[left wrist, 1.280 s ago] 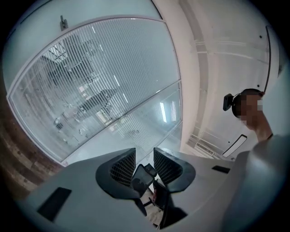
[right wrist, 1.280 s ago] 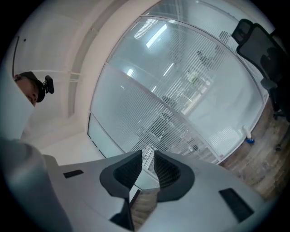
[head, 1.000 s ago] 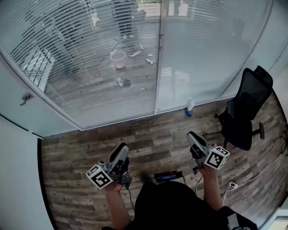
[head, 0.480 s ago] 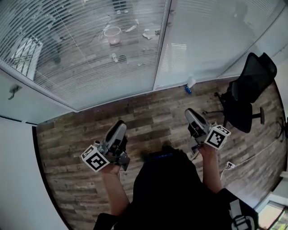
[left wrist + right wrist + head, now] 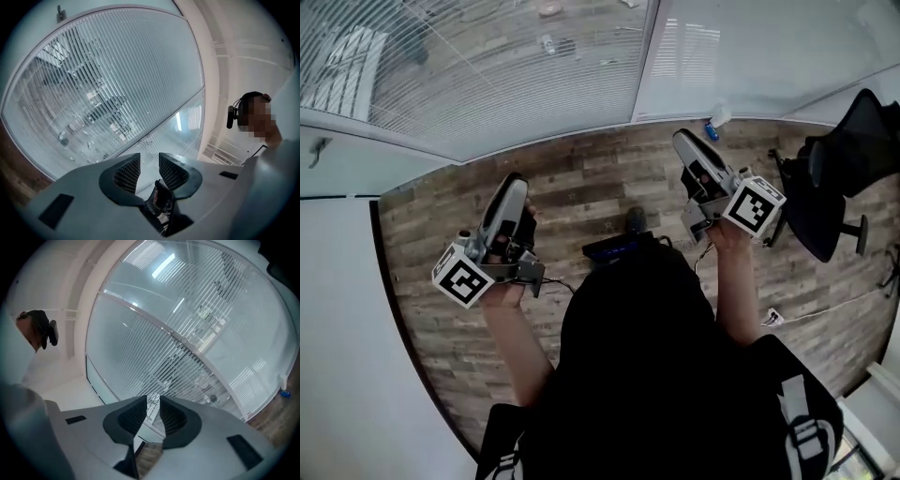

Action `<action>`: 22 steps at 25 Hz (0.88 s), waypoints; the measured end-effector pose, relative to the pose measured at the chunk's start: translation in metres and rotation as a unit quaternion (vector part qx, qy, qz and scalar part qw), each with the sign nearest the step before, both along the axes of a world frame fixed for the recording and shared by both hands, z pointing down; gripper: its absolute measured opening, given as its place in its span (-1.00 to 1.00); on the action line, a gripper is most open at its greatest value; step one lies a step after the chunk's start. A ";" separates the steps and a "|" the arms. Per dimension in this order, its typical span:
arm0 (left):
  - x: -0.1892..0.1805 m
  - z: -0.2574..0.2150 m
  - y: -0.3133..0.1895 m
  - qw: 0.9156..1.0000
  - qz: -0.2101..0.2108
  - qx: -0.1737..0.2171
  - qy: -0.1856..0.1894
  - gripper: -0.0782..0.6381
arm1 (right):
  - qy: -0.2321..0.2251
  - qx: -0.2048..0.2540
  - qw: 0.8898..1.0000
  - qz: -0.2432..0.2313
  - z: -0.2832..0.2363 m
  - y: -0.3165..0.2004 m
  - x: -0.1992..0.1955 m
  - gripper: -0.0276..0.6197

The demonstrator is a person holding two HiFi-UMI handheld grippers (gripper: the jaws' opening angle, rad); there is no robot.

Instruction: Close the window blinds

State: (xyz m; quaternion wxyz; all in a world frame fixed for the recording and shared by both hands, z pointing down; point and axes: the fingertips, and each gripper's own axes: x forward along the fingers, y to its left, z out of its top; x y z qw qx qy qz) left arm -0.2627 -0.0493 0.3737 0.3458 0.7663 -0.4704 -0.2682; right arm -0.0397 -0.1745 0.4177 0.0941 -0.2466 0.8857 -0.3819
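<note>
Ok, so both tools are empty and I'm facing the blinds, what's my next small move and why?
Probably step closer to the left pane's blinds: their slats stand open, showing the floor beyond, while the right pane already looks shut. The left tool and right tool are open, empty and touching nothing.
</note>
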 end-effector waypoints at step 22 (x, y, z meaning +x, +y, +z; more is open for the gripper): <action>-0.007 0.010 -0.118 1.000 0.026 0.003 0.012 -0.43 | 0.155 0.120 0.979 0.062 -0.017 -0.132 -0.004 -0.67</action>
